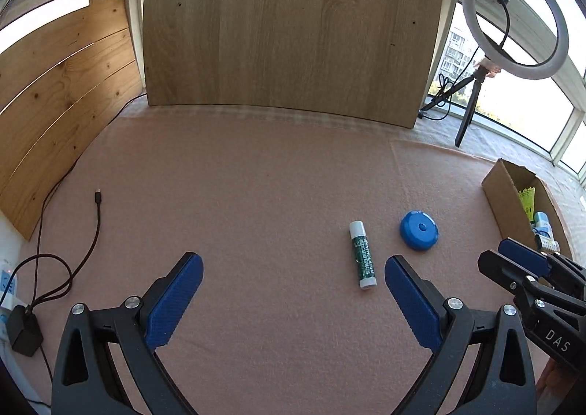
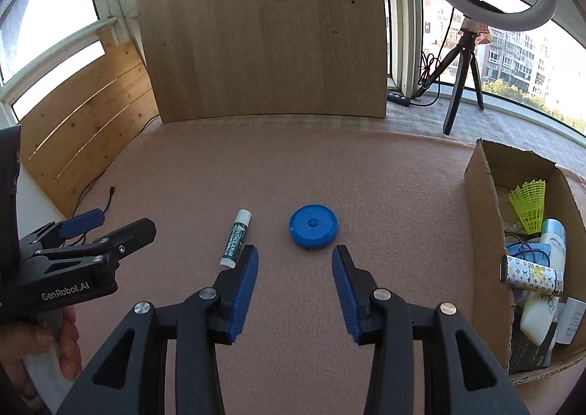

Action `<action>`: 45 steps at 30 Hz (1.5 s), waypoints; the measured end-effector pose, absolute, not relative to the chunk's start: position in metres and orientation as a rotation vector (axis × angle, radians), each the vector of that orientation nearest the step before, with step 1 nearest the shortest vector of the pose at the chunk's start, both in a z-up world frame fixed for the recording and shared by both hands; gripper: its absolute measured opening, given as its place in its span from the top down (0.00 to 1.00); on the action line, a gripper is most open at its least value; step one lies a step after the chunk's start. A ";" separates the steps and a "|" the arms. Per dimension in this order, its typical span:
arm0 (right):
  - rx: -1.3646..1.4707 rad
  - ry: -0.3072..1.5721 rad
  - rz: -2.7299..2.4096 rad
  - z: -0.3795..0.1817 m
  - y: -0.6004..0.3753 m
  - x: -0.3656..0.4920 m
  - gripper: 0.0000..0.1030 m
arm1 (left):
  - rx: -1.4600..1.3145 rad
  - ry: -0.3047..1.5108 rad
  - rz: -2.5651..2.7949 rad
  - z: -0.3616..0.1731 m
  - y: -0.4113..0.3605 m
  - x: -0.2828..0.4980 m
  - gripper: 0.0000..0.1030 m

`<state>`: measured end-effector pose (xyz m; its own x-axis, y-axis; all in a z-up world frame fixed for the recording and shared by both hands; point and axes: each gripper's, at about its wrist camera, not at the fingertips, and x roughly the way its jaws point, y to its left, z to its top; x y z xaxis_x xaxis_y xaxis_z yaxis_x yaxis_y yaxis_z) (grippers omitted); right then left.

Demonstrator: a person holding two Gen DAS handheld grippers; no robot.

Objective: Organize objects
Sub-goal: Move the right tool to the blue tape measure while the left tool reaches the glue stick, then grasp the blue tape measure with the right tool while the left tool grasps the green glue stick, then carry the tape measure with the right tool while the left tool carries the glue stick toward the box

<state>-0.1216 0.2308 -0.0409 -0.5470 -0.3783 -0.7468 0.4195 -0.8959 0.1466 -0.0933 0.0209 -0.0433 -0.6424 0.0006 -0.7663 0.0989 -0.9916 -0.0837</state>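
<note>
Both tools are held open and empty: the left tool point(image 1: 293, 283) low in its frame, the right tool point(image 2: 295, 268) just below the blue disc point(image 2: 313, 227). The disc and the lip balm tube point(image 2: 236, 238) are left on the pink desk point(image 2: 384, 195), likely to be moved into the cardboard box point(image 2: 483, 232) at the right edge.

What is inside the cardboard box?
In the cardboard box: a yellow shuttlecock, a white bottle, a patterned tube. Items beneath them are partly covered.

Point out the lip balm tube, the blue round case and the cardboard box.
lip balm tube point(image 1: 362, 256): left wrist view, on the green label at mid-length.
blue round case point(image 2: 313, 226): right wrist view, on its flat top beside the centre button.
cardboard box point(image 2: 483, 217): right wrist view, on its near left wall.
</note>
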 end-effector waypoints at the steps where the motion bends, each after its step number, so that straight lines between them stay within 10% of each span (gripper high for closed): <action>1: 1.163 0.068 -2.418 -0.044 0.230 -0.124 0.63 | 1.311 0.179 -2.794 -0.046 0.021 -0.095 0.02; 16: 1.384 0.095 -2.353 -0.112 0.258 -0.148 0.62 | 1.500 0.037 -2.794 -0.132 0.087 -0.151 0.08; 25: 1.321 0.186 -2.324 -0.112 0.234 -0.158 0.53 | 1.453 -0.050 -2.874 -0.126 0.084 -0.151 0.84; 45: 1.251 0.305 -2.349 -0.116 0.179 -0.161 0.56 | 1.435 0.111 -2.786 -0.120 -0.010 -0.060 0.84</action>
